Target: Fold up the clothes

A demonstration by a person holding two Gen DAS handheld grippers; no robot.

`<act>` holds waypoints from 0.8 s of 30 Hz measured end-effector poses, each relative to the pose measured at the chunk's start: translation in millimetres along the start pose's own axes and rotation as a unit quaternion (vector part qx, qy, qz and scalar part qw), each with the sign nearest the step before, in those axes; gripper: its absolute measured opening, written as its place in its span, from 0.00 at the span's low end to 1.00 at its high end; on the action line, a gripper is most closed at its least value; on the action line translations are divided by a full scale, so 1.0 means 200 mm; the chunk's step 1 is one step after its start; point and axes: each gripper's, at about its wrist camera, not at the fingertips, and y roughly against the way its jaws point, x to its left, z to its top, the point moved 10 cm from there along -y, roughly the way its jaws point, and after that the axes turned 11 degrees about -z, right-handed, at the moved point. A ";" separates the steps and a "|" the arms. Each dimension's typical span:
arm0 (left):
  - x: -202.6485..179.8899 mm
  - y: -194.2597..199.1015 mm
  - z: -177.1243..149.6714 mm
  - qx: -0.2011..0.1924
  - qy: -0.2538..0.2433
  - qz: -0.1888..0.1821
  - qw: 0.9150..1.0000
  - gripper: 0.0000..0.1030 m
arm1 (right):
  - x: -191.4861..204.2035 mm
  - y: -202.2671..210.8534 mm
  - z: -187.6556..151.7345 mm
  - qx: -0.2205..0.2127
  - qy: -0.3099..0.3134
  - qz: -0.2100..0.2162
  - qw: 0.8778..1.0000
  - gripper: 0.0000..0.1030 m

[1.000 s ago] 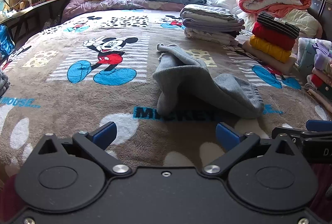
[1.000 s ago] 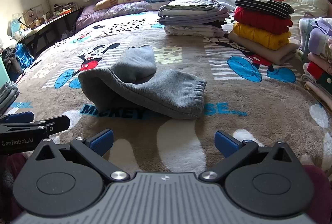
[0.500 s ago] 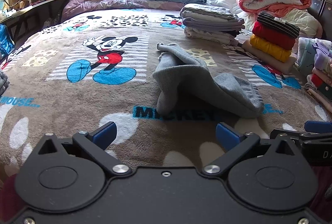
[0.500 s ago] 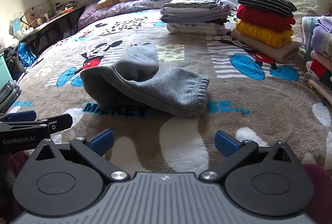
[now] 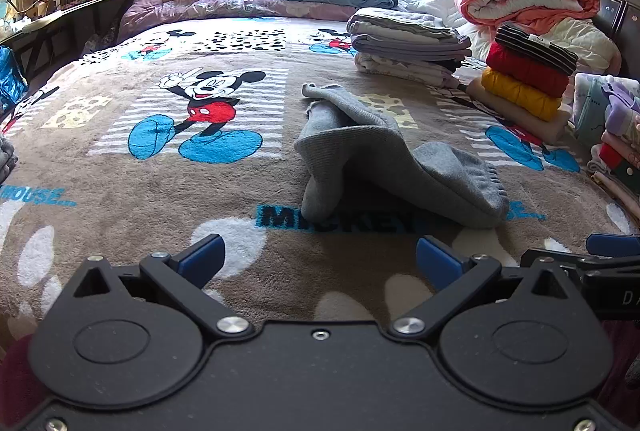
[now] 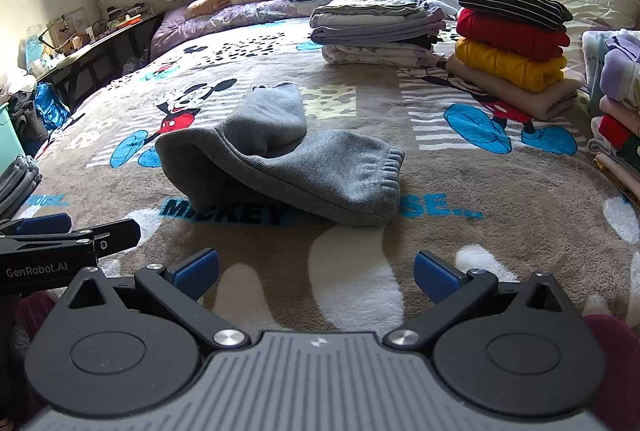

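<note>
Little has shifted since a second ago: both views sit almost as they did, the right one a touch closer to the grey garment (image 6: 288, 167). It lies slumped on the bed (image 5: 120, 191), ahead of both sets of fingers and apart from them, its long axis running across from a rounded bend on the left to a ribbed cuff on the right. From the left fingers (image 5: 320, 259) it lies ahead-right; from the right fingers (image 6: 316, 271), ahead and slightly left. Both sets stand wide open, holding and touching nothing.
</note>
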 end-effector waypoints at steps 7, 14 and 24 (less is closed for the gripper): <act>0.00 0.00 0.00 0.001 -0.001 0.002 1.000 1.00 | 0.00 0.01 0.01 -0.003 -0.010 0.016 1.000 1.00; 0.01 -0.04 -0.01 0.007 -0.001 -0.002 1.000 1.00 | -0.03 -0.01 0.03 -0.018 -0.032 0.038 0.999 1.00; 0.05 -0.13 0.07 -0.003 0.027 -0.041 0.999 1.00 | -0.11 -0.16 0.06 -0.033 -0.086 0.079 0.993 1.00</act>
